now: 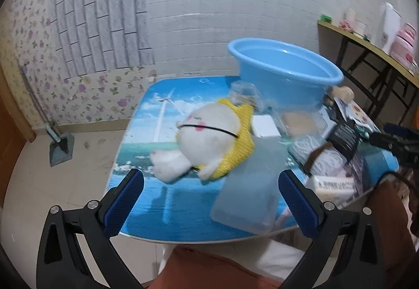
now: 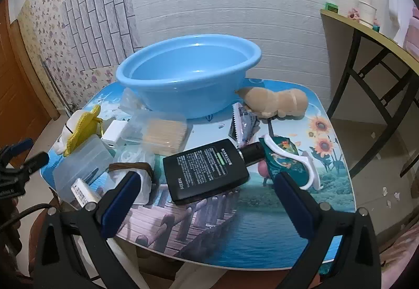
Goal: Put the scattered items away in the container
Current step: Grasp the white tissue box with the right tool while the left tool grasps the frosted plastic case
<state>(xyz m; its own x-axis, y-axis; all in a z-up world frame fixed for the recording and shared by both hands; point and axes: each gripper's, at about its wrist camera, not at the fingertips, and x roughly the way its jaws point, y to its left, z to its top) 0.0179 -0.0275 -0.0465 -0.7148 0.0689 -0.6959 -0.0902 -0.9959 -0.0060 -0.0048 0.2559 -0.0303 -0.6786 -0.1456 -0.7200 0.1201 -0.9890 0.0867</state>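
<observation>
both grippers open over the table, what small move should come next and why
Probably ease the open right gripper down around the flat black bottle: it lies nearest between those fingers, and the round light-blue plastic basin is empty.

Basin (image 2: 188, 79): glossy, smooth blue plastic. Bottle (image 2: 207, 171): matt black plastic with printed text. Toy (image 1: 207, 137): soft white plush in a yellow knitted cloth. Box (image 1: 248, 184): frosted, translucent plastic. Table (image 2: 262, 223): smooth, shiny printed top. Gripper pads (image 1: 123, 205): ribbed blue rubber on black plastic.
</observation>
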